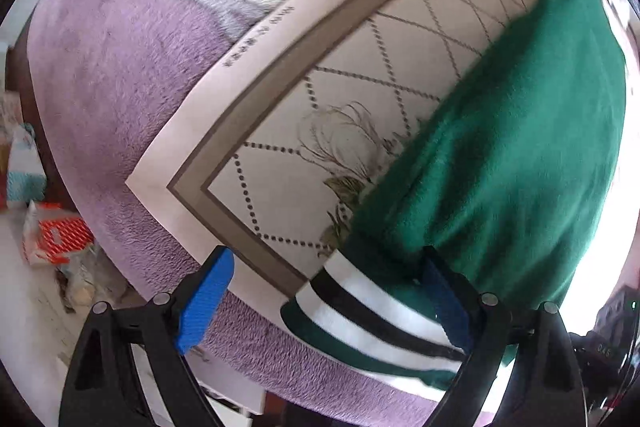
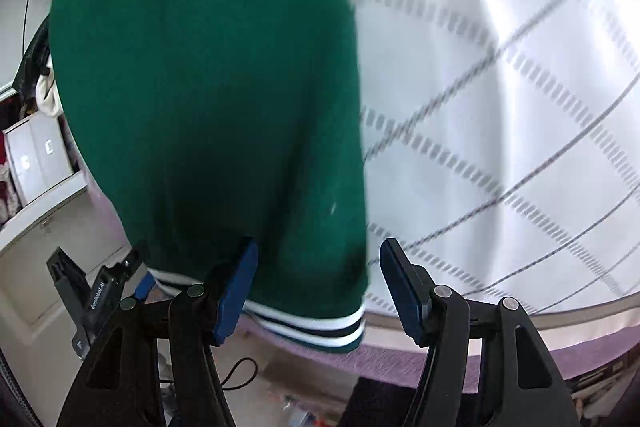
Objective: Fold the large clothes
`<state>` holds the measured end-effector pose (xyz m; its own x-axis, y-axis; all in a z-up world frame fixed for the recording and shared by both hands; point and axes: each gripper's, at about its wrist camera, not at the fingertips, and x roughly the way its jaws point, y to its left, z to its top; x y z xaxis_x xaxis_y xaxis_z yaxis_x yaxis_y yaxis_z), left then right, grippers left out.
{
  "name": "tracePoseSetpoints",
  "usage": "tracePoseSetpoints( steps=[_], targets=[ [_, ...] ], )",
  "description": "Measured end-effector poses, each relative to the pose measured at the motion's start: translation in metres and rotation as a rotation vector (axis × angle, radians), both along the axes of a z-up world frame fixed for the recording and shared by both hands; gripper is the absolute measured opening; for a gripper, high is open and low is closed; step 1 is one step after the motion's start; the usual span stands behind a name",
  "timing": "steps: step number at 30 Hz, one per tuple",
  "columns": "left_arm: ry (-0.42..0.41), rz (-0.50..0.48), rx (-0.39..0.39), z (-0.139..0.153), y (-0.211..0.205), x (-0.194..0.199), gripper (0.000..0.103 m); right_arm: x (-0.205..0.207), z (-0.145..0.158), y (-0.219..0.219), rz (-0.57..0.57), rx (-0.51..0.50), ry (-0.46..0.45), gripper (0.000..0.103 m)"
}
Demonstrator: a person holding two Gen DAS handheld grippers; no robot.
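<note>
A green garment [image 1: 512,155] with a white, black and green striped hem [image 1: 372,311] lies on a cream mat [image 1: 352,99] with a dotted diamond pattern. My left gripper [image 1: 326,255] points down over the hem corner and is open wide; the hem lies between its blue pads [image 1: 208,299] without being pressed. In the right wrist view the garment [image 2: 208,87] fills the left half, and its striped hem [image 2: 316,327] runs along the mat's near edge. My right gripper [image 2: 320,245] is open, with the hem's right corner between its fingers. The left gripper [image 2: 92,299] shows at the lower left.
The mat [image 2: 500,107] rests on a purple fleece blanket [image 1: 120,75] covering a bed. Beyond the bed's edge, packages [image 1: 56,239] lie on the floor. White drawers [image 2: 40,163] stand at the left, and a black cable [image 2: 240,375] lies on the floor below.
</note>
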<state>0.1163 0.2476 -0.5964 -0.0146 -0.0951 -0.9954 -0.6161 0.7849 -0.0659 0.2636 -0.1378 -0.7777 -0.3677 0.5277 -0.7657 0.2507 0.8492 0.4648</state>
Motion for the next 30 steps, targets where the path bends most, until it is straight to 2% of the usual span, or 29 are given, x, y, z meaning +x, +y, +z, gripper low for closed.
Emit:
tracePoseSetpoints(
  steps=[1, 2, 3, 4, 7, 9, 11, 13, 15, 16, 17, 19, 20, 21, 23, 25, 27, 29, 30],
  targets=[
    [0.013, -0.023, 0.02, 0.001, -0.005, 0.003, 0.09, -0.005, -0.003, -0.001, 0.004, 0.002, -0.01, 0.064],
    [0.008, -0.033, 0.036, 0.002, -0.009, 0.005, 0.079, -0.009, -0.001, -0.004, -0.003, -0.013, -0.041, 0.038],
    [0.0, -0.048, 0.036, 0.003, -0.011, 0.011, 0.061, -0.012, 0.003, -0.009, -0.003, -0.023, -0.052, 0.028],
    [0.001, -0.058, 0.019, 0.005, -0.016, 0.012, 0.055, -0.014, 0.008, -0.013, -0.011, -0.02, -0.061, 0.02],
    [0.044, -0.11, 0.032, 0.009, -0.034, 0.014, 0.053, -0.026, 0.012, -0.035, -0.001, -0.046, -0.067, 0.015],
    [0.094, -0.14, 0.052, 0.015, -0.051, 0.013, 0.054, -0.028, -0.001, -0.051, -0.006, -0.057, 0.004, 0.015],
    [0.117, -0.161, 0.097, 0.031, -0.063, 0.016, 0.053, -0.017, -0.001, -0.062, 0.03, -0.033, 0.043, 0.016],
    [0.078, -0.178, 0.141, 0.06, -0.077, 0.029, 0.053, -0.004, 0.012, -0.075, 0.043, -0.042, 0.035, 0.018],
    [0.01, -0.197, 0.161, 0.093, -0.092, 0.056, 0.054, 0.015, 0.034, -0.092, 0.044, -0.038, -0.019, 0.018],
    [-0.034, -0.215, 0.155, 0.108, -0.098, 0.076, 0.058, 0.029, 0.047, -0.102, 0.033, -0.039, -0.056, 0.023],
    [-0.068, -0.241, 0.167, 0.119, -0.105, 0.1, 0.069, 0.045, 0.061, -0.113, 0.016, -0.049, -0.103, 0.04],
    [-0.143, -0.291, 0.196, 0.137, -0.114, 0.143, 0.073, 0.08, 0.083, -0.129, -0.011, -0.061, -0.208, 0.065],
    [-0.183, -0.318, 0.222, 0.141, -0.12, 0.173, 0.073, 0.099, 0.091, -0.134, -0.018, -0.068, -0.255, 0.065],
    [-0.208, -0.335, 0.238, 0.14, -0.121, 0.19, 0.073, 0.118, 0.096, -0.137, -0.02, -0.075, -0.298, 0.065],
    [-0.266, -0.378, 0.283, 0.134, -0.13, 0.248, 0.073, 0.167, 0.101, -0.141, -0.056, -0.08, -0.374, 0.065],
    [-0.288, -0.406, 0.32, 0.119, -0.129, 0.294, 0.073, 0.215, 0.106, -0.149, -0.113, -0.08, -0.438, 0.065],
    [-0.289, -0.416, 0.346, 0.101, -0.123, 0.351, 0.073, 0.263, 0.109, -0.148, -0.162, -0.088, -0.504, 0.065],
    [-0.262, -0.409, 0.358, 0.077, -0.112, 0.388, 0.073, 0.313, 0.111, -0.146, -0.2, -0.093, -0.56, 0.065],
    [-0.248, -0.398, 0.34, 0.065, -0.103, 0.404, 0.075, 0.338, 0.114, -0.134, -0.21, -0.093, -0.581, 0.065]
  ],
)
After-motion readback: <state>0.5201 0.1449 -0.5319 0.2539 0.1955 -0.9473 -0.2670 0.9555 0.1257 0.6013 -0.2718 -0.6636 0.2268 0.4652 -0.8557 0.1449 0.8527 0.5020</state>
